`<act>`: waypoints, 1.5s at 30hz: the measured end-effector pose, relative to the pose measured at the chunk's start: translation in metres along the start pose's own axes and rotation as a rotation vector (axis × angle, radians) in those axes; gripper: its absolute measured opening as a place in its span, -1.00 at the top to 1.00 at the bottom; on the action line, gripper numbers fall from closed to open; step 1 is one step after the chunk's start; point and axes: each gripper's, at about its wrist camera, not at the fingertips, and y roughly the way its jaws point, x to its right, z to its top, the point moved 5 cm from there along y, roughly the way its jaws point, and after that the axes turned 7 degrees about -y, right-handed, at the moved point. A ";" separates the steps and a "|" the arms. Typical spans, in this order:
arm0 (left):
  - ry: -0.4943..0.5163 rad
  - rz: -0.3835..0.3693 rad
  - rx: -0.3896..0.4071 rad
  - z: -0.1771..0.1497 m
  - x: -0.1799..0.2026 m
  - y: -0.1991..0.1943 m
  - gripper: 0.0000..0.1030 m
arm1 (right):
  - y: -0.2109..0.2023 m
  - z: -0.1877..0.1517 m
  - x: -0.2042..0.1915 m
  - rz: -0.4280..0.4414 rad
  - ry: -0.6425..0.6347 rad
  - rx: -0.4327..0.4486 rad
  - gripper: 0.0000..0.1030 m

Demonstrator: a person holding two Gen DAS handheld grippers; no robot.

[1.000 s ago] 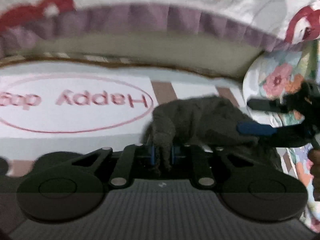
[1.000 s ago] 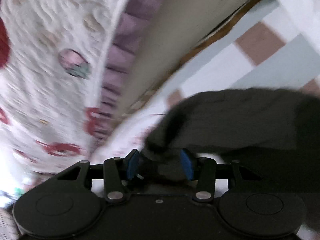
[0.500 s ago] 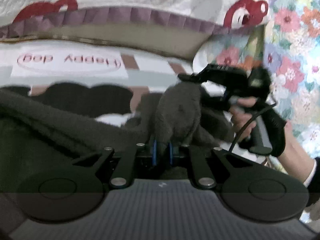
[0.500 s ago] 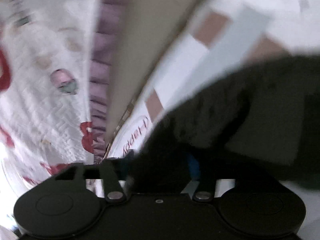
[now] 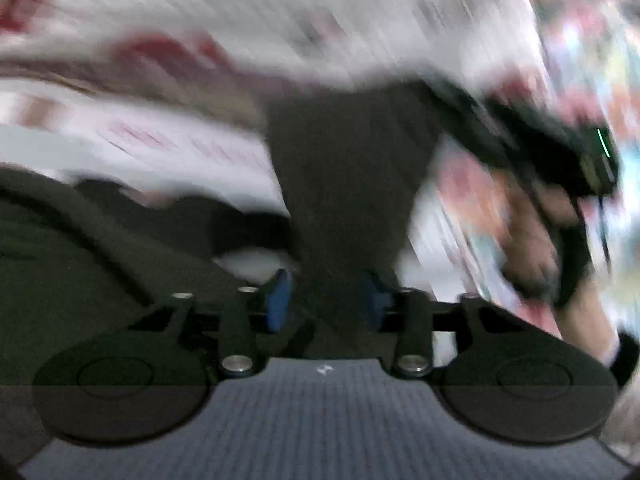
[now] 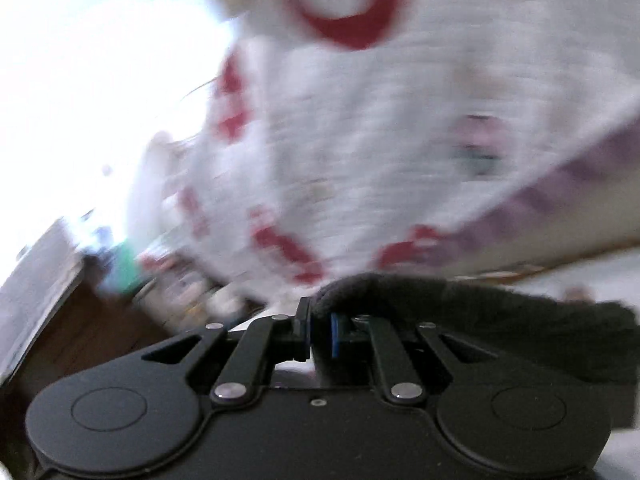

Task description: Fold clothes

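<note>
While the right claw [image 6: 320, 334] pinches the dark garment [image 6: 460, 300], cloth trails rightward.

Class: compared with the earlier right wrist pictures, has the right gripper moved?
Yes. The right gripper, shut on the dark garment, has swung up: the white quilt now fills the view, where the patterned mat showed before.

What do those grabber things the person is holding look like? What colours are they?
Each hand-held gripper is matte black, with two round discs at its base, silver rivets on jointed bars, and blue pads on its fingers: the left hand-held gripper and the right hand-held gripper. From the left view, the right one shows a small green light, a thin black cable and a bare hand on its handle.
</note>
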 end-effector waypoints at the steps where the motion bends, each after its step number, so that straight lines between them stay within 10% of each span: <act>1: -0.039 0.008 0.058 0.009 -0.014 -0.018 0.08 | 0.006 0.002 -0.015 0.068 -0.035 -0.026 0.78; 7: -0.439 -0.153 0.206 0.021 -0.105 -0.075 -0.06 | 0.043 -0.015 -0.067 0.380 -0.215 -0.310 0.78; 10: -0.440 -0.070 0.195 0.017 -0.123 -0.072 -0.06 | 0.068 -0.044 -0.037 0.171 -0.263 -0.463 0.76; 16: -0.514 -0.063 0.121 0.001 -0.144 -0.046 -0.09 | 0.078 -0.095 -0.023 0.075 -0.226 -0.531 0.75; 26: -0.328 0.180 0.169 0.002 -0.156 -0.051 -0.25 | 0.094 -0.132 -0.084 0.209 -0.384 -0.704 0.75; 30: -0.304 0.142 0.110 -0.004 -0.159 -0.033 -0.33 | 0.091 -0.154 -0.084 0.194 -0.368 -0.762 0.73; 33: -0.257 0.111 0.105 -0.001 -0.153 -0.008 -0.54 | 0.072 -0.147 -0.074 0.127 -0.325 -0.669 0.62; 35: -0.183 0.129 0.065 0.000 -0.144 0.009 -0.43 | 0.045 -0.130 -0.052 -0.005 -0.307 -0.521 0.05; 38: -0.094 0.183 0.041 0.000 -0.132 0.017 0.96 | 0.006 -0.109 -0.006 -0.304 -0.328 -0.410 0.00; 45: -0.022 0.331 0.361 0.040 -0.120 -0.072 1.00 | -0.048 -0.101 -0.002 -0.509 -0.576 -0.263 0.00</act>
